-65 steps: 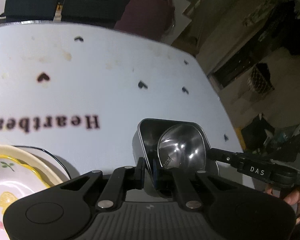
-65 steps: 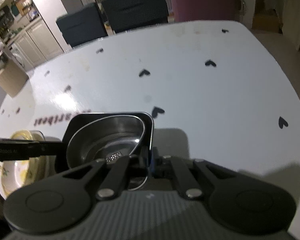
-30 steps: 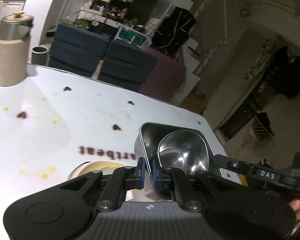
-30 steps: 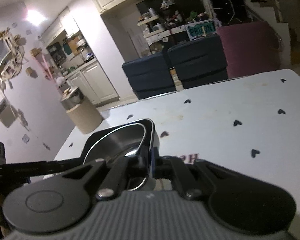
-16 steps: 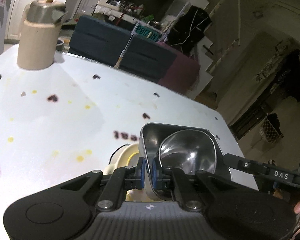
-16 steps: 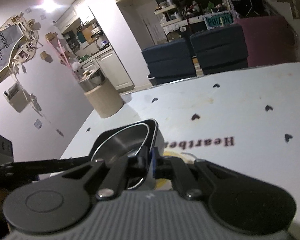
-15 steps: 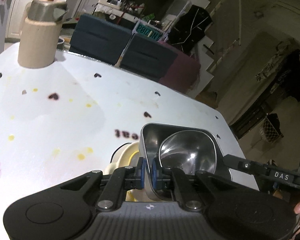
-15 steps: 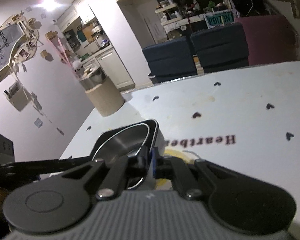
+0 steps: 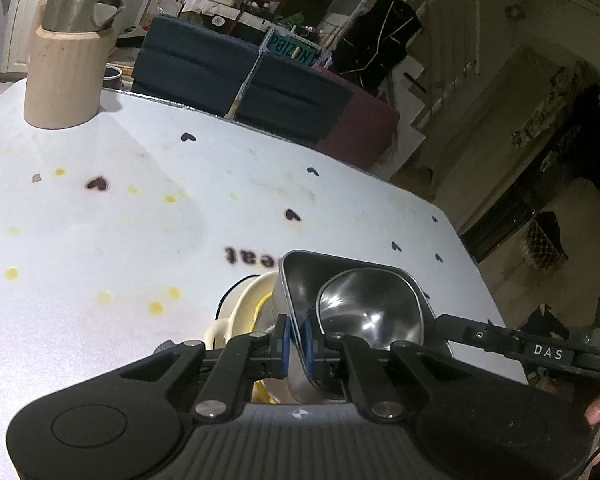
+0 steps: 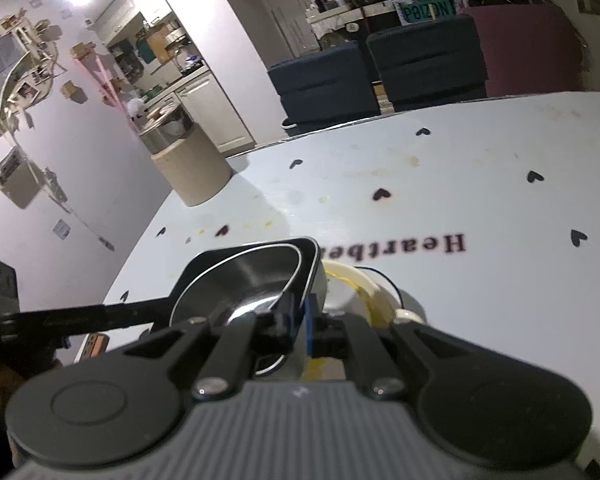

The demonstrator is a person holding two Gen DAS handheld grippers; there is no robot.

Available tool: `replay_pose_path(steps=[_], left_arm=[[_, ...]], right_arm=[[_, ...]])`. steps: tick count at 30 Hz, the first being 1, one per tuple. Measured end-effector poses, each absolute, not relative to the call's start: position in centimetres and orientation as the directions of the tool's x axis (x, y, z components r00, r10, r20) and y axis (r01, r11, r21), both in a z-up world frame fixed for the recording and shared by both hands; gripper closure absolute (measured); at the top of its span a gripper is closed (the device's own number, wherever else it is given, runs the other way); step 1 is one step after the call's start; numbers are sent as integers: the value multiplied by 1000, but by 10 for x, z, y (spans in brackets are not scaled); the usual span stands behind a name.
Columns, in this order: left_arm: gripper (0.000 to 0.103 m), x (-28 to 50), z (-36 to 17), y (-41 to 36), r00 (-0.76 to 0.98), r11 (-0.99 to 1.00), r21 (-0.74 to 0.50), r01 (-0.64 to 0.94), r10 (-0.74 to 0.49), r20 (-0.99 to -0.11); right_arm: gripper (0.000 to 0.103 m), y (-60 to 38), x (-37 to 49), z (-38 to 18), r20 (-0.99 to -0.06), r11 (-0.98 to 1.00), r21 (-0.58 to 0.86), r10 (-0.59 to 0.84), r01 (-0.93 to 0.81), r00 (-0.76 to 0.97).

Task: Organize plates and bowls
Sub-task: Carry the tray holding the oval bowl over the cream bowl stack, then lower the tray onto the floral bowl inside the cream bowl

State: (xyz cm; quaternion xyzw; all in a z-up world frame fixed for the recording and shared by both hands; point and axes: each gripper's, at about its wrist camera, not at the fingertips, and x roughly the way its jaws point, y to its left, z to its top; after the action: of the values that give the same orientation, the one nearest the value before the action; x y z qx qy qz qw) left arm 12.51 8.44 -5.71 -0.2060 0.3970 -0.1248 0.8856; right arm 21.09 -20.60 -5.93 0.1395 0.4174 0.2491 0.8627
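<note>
A square steel bowl (image 9: 364,304) is held between both grippers above the white table. My left gripper (image 9: 295,340) is shut on its left rim. My right gripper (image 10: 300,320) is shut on its right rim; the bowl shows there too (image 10: 244,280). Below the bowl sits a cream bowl with a yellow stripe (image 9: 240,312), partly hidden, also in the right wrist view (image 10: 376,292). The steel bowl hangs over it, tilted; I cannot tell if they touch.
The white table (image 9: 140,220) has black hearts, "Heartbeat" lettering (image 10: 432,246) and yellow stains. A beige canister with a metal lid (image 9: 66,60) stands at the far left corner. Dark chairs (image 9: 240,80) stand behind the table's far edge.
Both grippers have carried the steel bowl up from the table and leftward, over the cream bowl. In the last half second it moved only slightly.
</note>
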Motion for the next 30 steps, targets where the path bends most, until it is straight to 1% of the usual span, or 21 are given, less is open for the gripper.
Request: replay_pose_path(steps=[5, 17, 19, 20, 22, 25, 27, 30], left_arm=[[95, 127, -61, 84, 644, 885, -464, 44, -381, -664], [96, 138, -75, 78, 606, 894, -448, 23, -369, -705], [93, 138, -76, 77, 602, 874, -484, 41, -408, -687], [90, 138, -76, 74, 604, 875, -482, 42, -406, -686], [91, 139, -76, 69, 600, 888, -457, 55, -395, -695], [91, 141, -81, 69, 587, 891, -453, 36, -386, -712], [91, 142, -85, 72, 581, 891, -453, 22, -380, -720], [91, 142, -86, 74, 577, 887, -461, 20, -387, -719]], right_arm=[[97, -203, 209, -61, -667, 842, 441, 539, -311, 514], [97, -198, 207, -58, -668, 842, 437, 540, -318, 512], [97, -197, 207, -59, -670, 843, 433, 538, -319, 512], [102, -198, 207, -59, -660, 832, 446, 554, -330, 507], [103, -194, 207, -58, -629, 786, 503, 619, -360, 471], [102, -176, 200, -53, -641, 803, 426, 593, -417, 488], [103, -174, 202, -53, -640, 797, 438, 601, -416, 478], [102, -179, 208, -55, -663, 827, 420, 561, -373, 496]])
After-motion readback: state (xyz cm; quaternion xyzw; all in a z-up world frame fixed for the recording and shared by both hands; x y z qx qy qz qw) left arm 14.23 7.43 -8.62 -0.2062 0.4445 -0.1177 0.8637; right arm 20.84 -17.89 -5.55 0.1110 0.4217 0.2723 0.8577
